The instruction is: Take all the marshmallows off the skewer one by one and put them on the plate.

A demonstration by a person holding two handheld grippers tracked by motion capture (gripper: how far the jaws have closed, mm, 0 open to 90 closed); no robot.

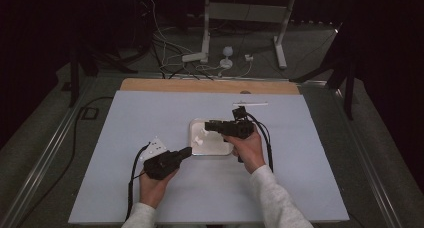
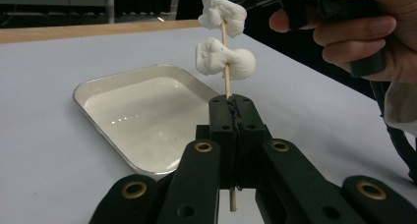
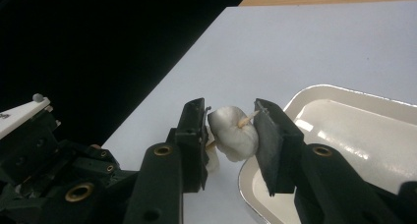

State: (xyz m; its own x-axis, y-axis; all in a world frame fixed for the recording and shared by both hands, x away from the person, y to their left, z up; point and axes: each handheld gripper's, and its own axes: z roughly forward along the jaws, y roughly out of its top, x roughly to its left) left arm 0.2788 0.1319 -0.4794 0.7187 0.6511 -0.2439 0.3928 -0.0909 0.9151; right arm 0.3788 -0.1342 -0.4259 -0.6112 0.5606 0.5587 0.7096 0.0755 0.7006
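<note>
Apparently for threading, the left gripper [image 2: 231, 118] clamps a skewer [image 2: 225, 79] upright while the right gripper's [image 3: 230, 135] parted jaws bracket a marshmallow [image 3: 233, 130].

High view overhead facing forward, gripper views close, all sharing the tray [image 1: 210, 149]

thin wooden skewer [image 2: 226, 76], upright, threaded through two soft white marshmallows [image 2: 224, 60], one above the other. shallow white rectangular tray [image 2: 93, 89] lies just beside it on the table.

We observe the right gripper [image 3: 231, 135] with jaws parted around a skewered marshmallow [image 3: 235, 131], beside the tray [image 3: 295, 102].
</note>
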